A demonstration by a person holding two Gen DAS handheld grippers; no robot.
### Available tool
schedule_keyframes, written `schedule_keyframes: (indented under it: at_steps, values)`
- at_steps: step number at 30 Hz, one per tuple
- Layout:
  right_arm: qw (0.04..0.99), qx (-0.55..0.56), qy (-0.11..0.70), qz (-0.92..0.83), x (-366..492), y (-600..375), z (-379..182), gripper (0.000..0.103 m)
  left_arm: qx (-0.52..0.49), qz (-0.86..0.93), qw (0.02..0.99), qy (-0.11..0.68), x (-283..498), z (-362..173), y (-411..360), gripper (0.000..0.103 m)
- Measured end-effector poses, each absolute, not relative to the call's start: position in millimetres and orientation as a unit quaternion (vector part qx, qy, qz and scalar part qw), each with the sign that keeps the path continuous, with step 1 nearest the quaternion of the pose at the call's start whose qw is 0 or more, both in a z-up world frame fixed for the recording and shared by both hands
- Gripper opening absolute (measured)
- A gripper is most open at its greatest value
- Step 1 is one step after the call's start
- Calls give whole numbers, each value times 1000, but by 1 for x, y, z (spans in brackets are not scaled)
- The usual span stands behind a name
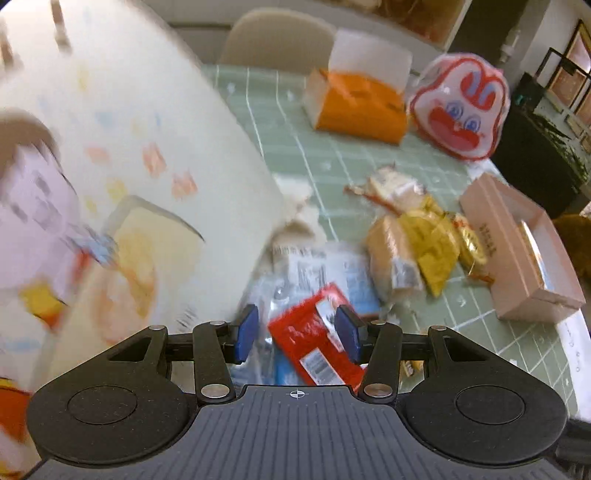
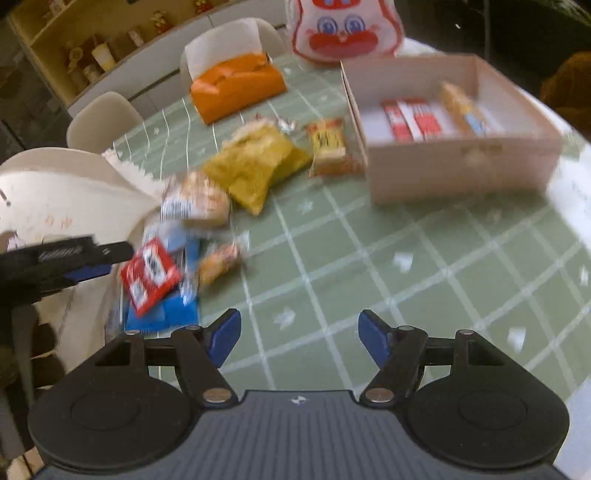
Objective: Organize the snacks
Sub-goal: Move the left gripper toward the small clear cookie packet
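My left gripper is open, its blue pads on either side of a red snack packet that lies on blue and clear packets. The same red packet shows in the right wrist view, with the left gripper just left of it. My right gripper is open and empty above the green checked tablecloth. A pink cardboard box at the right holds red-and-white bars and an orange packet. Loose yellow packets and bread packets lie between.
A big white snack bag fills the left of the left wrist view. An orange tissue box and a rabbit-face bag stand at the back. White chairs ring the table. The pink box lies to the right.
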State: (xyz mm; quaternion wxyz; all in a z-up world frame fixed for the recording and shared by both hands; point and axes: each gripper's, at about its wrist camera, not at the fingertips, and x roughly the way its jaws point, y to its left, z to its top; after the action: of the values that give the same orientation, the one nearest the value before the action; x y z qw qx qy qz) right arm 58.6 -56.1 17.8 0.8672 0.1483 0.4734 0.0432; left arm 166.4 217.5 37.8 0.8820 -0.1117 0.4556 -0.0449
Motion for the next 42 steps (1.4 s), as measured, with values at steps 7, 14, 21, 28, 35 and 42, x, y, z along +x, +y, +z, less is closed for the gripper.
schedule_keyframes:
  at_steps: [7, 14, 21, 28, 35, 42]
  values:
    - [875, 124, 467, 3, 46, -59, 20, 71, -115, -90, 889, 435, 185, 26, 202, 55]
    - [874, 117, 470, 34, 61, -41, 19, 73, -112, -173, 869, 449, 165, 22, 187, 55]
    - [886, 70, 455, 52, 79, -8, 13, 73, -163, -160, 865, 446, 154, 26, 216, 54]
    - [885, 39, 458, 80, 106, 19, 11, 73, -193, -119, 872, 434, 138, 48, 237, 54]
    - [870, -13, 483, 95, 116, 41, 1, 73, -213, -97, 869, 436, 135, 42, 237, 54]
    - [863, 49, 495, 86, 95, 0, 4, 30, -212, -113, 864, 442, 133, 37, 226, 54]
